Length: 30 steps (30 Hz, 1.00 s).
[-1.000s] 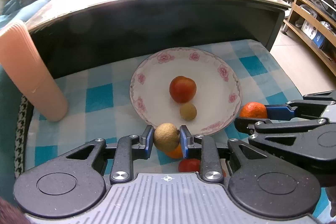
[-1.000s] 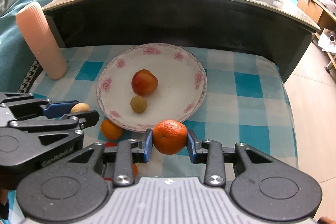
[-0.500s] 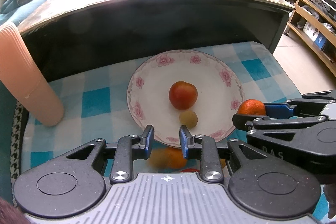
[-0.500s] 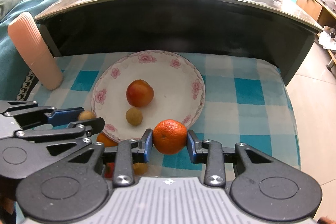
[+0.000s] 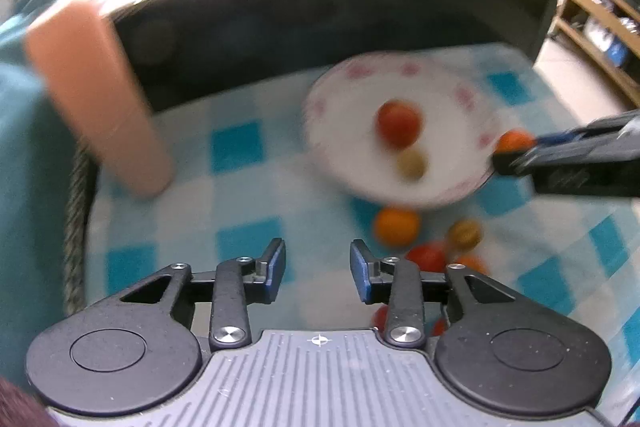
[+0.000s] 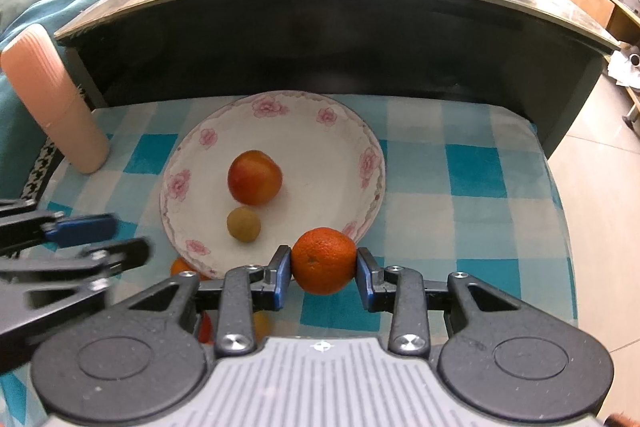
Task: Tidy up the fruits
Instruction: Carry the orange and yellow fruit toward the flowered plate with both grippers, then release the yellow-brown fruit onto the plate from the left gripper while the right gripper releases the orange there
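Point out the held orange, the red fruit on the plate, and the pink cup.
orange [image 6: 323,261], right wrist view, front skin.
red fruit [image 6: 254,177], right wrist view, its middle.
pink cup [image 6: 52,99], right wrist view, ribbed side wall.

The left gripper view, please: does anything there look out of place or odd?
Yes. The left gripper is empty, its jaws having just been opening, and several small fruits lie loose on the checked cloth just outside the plate. Only two fruits sit on the plate. The right gripper holds an orange.
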Tool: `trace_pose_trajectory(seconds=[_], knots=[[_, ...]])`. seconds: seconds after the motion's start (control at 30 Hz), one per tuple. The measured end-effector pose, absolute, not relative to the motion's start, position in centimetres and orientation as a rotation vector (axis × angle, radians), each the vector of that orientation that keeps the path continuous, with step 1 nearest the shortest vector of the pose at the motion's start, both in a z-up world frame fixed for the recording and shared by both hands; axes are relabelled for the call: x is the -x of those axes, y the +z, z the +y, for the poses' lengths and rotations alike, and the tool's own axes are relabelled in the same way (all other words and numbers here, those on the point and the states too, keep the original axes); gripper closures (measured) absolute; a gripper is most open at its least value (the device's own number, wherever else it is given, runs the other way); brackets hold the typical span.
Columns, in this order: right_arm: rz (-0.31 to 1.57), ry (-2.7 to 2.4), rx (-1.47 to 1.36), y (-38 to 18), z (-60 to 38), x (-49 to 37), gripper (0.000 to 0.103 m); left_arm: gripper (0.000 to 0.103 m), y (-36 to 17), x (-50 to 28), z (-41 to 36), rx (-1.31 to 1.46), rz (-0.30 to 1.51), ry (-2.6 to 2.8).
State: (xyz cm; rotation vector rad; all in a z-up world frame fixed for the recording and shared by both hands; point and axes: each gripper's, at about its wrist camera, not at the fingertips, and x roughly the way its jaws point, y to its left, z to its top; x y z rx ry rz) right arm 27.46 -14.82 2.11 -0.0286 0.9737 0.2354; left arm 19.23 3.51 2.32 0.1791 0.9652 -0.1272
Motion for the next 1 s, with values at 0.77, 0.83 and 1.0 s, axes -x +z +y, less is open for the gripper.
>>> trace_pose_trajectory(seconds=[0.77,0.83,1.0], knots=[[0.968,0.329,0.114,2.0,-10.1,-24.8,0.055,0.062,-0.6,-16.3,9.1,-0.034,1.113,-0.069],[0.973,0.327,0.116,1.8,-10.2,-24.8,0.055,0.063,-1.0,-16.2,8.2,-0.069,1.119,-0.078],[0.974,0.312,0.108,1.8,-10.8,-25.1,0.055,0.070,-1.4,-16.7,7.6,-0.068,1.109,-0.072]])
